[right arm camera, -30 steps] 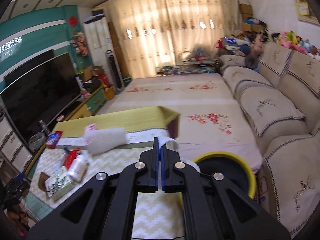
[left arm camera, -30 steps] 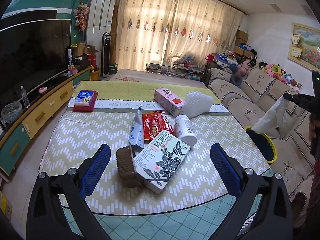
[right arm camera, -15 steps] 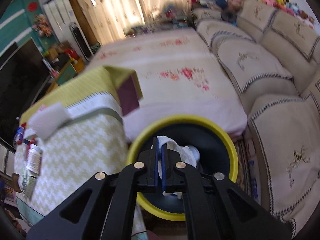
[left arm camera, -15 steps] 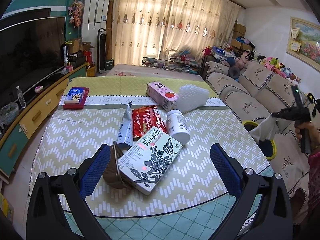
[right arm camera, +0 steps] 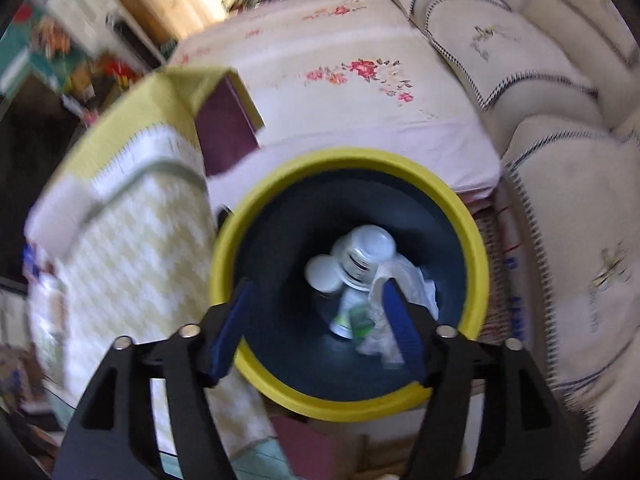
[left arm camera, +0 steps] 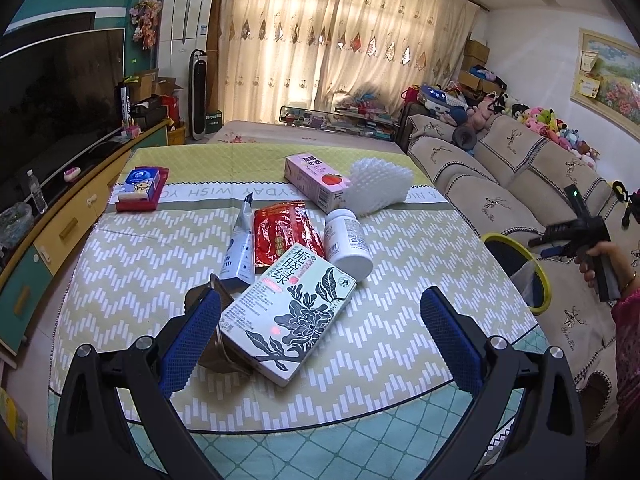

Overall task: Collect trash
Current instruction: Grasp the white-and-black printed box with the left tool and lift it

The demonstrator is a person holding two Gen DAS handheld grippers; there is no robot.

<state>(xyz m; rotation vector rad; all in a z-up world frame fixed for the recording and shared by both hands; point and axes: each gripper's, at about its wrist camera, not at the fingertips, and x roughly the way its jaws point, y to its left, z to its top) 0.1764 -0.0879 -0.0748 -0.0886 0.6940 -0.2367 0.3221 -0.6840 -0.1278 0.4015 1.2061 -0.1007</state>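
Observation:
My left gripper is open and empty, low over the near edge of the table. Just ahead of it lie a green-and-white tea box and a brown cup on its side, with a white bottle, a red packet, a grey pouch, a pink carton and white foam net beyond. My right gripper is open, right above the yellow-rimmed bin. White tissue and white bottles lie inside the bin. The right gripper also shows in the left wrist view.
A red-and-blue tissue box sits at the table's far left. The bin stands between the table's right edge and a beige sofa. A TV cabinet runs along the left.
My right gripper swung down over the bin, opened and let go of the white tissue, which now lies in the bin. My left gripper moved slightly closer to the tea box.

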